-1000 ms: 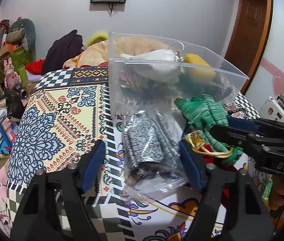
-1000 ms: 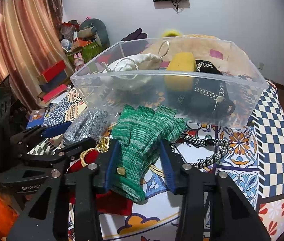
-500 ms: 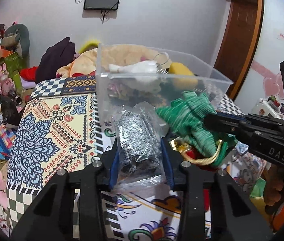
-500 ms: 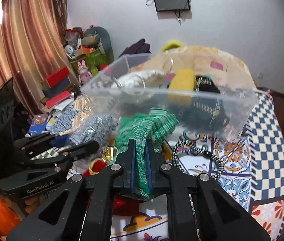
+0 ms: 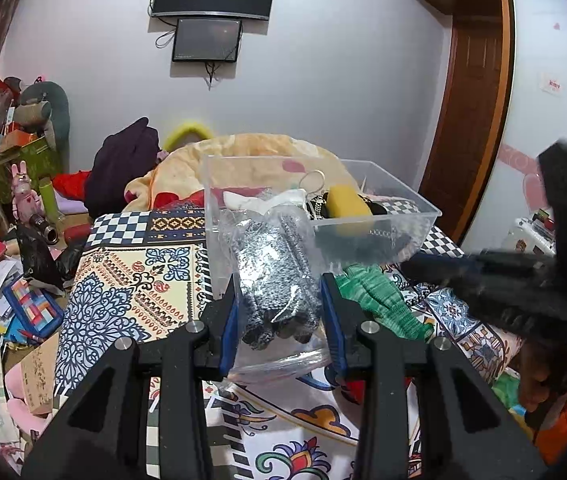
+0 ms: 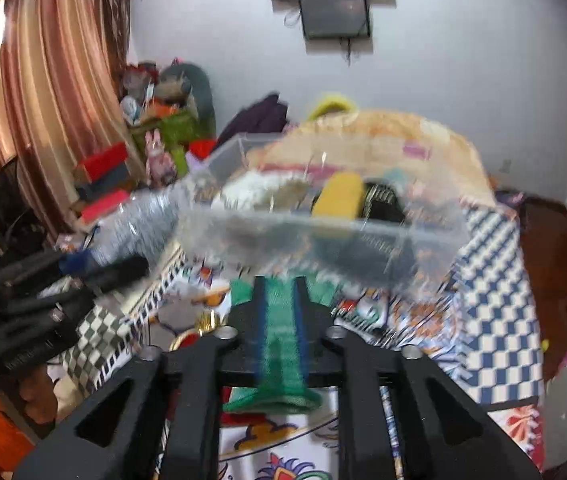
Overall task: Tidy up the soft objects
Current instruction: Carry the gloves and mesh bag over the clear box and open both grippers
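Observation:
My left gripper (image 5: 279,312) is shut on a clear plastic bag of grey knit fabric (image 5: 275,272) and holds it up in front of the clear plastic bin (image 5: 403,216). My right gripper (image 6: 279,320) is shut on green knit gloves (image 6: 281,344), lifted off the patterned cloth; the gloves also show in the left wrist view (image 5: 379,300). The bin (image 6: 323,228) holds a white soft item (image 6: 255,192), a yellow sponge-like piece (image 6: 339,196) and a black chain bag (image 6: 383,204). The right wrist view is blurred.
The patterned cloth (image 5: 131,280) covers the bed or table. A red and gold item (image 6: 191,336) lies on it by the gloves. Clutter, boxes and toys (image 5: 11,240) crowd the left side. A wooden door (image 5: 471,120) stands at the right.
Both grippers closed on their items, the left on the bag, the right on the gloves, then lifted them; the view now sits higher above the bin.

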A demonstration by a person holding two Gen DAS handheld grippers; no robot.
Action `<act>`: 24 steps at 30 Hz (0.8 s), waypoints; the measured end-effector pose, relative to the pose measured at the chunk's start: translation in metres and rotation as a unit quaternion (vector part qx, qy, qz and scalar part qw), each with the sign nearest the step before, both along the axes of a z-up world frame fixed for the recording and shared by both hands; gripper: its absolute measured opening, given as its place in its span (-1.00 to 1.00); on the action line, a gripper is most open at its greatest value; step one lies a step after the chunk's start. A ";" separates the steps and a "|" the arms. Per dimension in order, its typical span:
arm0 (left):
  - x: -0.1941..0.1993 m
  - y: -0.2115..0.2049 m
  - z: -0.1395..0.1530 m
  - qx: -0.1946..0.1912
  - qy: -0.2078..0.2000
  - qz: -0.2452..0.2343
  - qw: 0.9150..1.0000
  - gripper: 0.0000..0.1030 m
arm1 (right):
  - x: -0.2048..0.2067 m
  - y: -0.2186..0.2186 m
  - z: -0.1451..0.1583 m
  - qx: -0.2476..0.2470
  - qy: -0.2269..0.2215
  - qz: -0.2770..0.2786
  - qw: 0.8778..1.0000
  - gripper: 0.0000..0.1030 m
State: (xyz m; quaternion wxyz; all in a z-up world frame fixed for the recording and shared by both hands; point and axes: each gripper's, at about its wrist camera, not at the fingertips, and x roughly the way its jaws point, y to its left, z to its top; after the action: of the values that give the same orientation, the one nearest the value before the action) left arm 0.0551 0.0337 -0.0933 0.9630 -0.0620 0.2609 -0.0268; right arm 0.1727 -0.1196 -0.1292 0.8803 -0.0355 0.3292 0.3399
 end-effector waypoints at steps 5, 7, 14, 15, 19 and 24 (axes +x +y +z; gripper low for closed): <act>-0.002 0.004 0.000 -0.008 0.001 0.005 1.000 -0.29 | 0.006 0.010 -0.019 -0.028 0.018 0.010 0.999 -0.10; 0.000 0.007 -0.001 -0.012 0.004 0.005 1.000 -0.29 | 0.009 0.013 -0.026 -0.034 0.032 0.017 0.999 -0.10; 0.003 0.008 -0.004 -0.013 0.005 0.006 1.000 -0.29 | 0.008 0.015 -0.037 -0.037 0.041 0.032 0.998 -0.62; 0.003 0.008 -0.004 -0.012 0.005 0.007 1.000 -0.29 | 0.007 0.014 -0.036 -0.036 0.034 0.028 0.998 -0.68; 0.003 0.009 -0.001 -0.014 -0.001 0.008 1.000 -0.29 | 0.002 0.009 -0.026 -0.021 0.015 0.029 0.999 -0.80; 0.006 0.008 0.015 -0.010 -0.020 0.006 1.000 -0.28 | -0.007 -0.005 0.000 0.015 -0.010 0.030 0.999 -0.81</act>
State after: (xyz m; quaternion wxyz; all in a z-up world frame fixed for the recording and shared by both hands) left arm 0.0608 0.0421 -0.0783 0.9676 -0.0729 0.2405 -0.0254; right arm 0.1660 -0.1246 -0.1292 0.8733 -0.0354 0.3145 0.3705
